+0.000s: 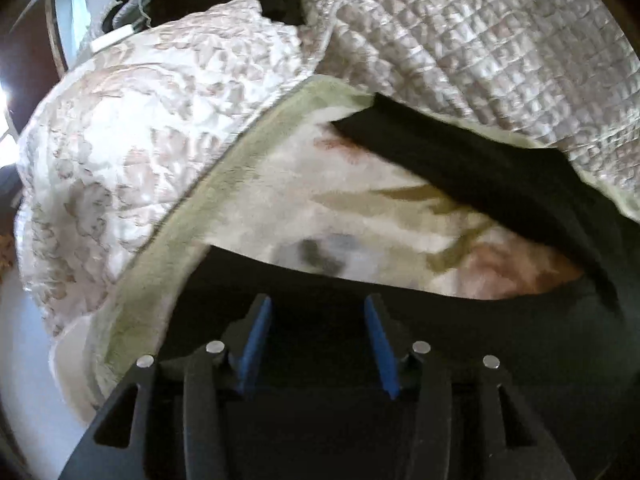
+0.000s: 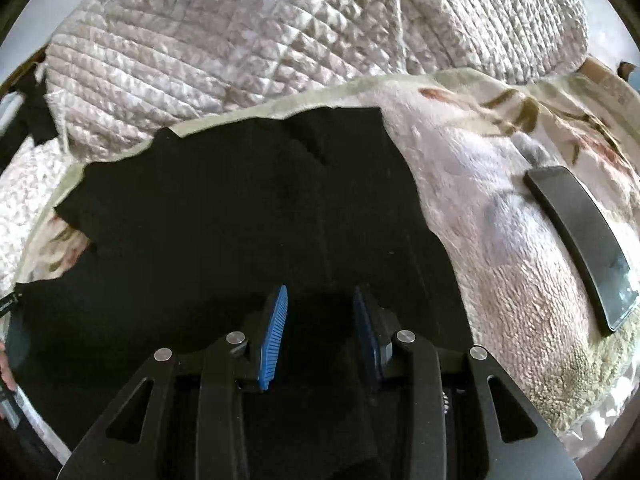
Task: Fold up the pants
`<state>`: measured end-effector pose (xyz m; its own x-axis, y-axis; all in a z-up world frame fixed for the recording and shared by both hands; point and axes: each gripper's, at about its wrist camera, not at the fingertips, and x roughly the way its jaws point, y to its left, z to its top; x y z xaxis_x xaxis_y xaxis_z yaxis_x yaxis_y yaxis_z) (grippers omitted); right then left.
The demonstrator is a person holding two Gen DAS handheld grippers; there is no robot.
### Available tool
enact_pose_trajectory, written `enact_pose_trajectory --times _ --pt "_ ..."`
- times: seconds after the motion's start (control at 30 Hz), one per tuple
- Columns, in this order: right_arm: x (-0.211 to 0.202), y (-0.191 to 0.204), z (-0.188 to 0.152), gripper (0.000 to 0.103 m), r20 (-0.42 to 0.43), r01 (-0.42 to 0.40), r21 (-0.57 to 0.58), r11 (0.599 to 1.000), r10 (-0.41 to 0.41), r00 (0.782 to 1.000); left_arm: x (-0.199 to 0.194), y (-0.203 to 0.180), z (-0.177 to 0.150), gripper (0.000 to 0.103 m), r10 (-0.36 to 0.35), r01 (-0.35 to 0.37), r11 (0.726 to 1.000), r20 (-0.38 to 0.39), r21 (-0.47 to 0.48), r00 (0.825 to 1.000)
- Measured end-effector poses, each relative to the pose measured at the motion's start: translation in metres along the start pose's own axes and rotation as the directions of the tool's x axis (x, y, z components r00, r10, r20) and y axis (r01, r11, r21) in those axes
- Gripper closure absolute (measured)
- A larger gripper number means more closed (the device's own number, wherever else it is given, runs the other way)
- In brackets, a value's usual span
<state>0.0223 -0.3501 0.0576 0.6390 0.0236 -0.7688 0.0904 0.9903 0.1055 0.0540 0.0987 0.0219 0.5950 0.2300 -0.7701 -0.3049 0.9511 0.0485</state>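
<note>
The black pants (image 2: 248,216) lie spread on a fleecy floral blanket (image 2: 472,168) on the bed. In the left wrist view the pants (image 1: 460,320) fill the lower right, with one strip (image 1: 480,168) running up to the right over the blanket. My left gripper (image 1: 318,304) is open, its blue pads apart just above the black cloth near its edge. My right gripper (image 2: 320,296) is open too, with the blue pads apart over the pants. Neither gripper holds cloth.
A quilted cream bedspread (image 2: 224,48) is bunched behind the pants and it also shows in the left wrist view (image 1: 480,40). A dark phone (image 2: 584,248) lies on the blanket to the right. A patterned cream pillow (image 1: 132,152) sits at the left.
</note>
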Motion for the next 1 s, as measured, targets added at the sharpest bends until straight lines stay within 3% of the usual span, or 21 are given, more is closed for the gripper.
enact_pose_trajectory --times 0.13,0.57,0.73,1.0 --pt "-0.004 0.011 -0.003 0.056 0.010 -0.046 -0.028 0.999 0.046 0.999 -0.017 -0.016 -0.001 0.052 -0.056 0.055 0.998 0.021 0.022 0.998" --pt "-0.028 0.050 -0.023 0.055 -0.012 -0.155 -0.109 0.982 0.155 0.988 -0.065 -0.055 -0.017 0.052 -0.137 0.131 0.987 0.062 0.097 0.989" --pt "-0.034 0.060 -0.027 0.047 -0.036 -0.198 -0.131 0.972 0.195 0.980 -0.071 -0.069 -0.021 0.052 -0.158 0.150 0.980 0.054 0.130 0.986" --pt "-0.021 0.063 -0.013 0.047 -0.095 -0.224 -0.179 0.958 0.210 0.973 -0.057 -0.083 -0.008 0.043 -0.240 0.235 0.954 0.001 0.184 0.971"
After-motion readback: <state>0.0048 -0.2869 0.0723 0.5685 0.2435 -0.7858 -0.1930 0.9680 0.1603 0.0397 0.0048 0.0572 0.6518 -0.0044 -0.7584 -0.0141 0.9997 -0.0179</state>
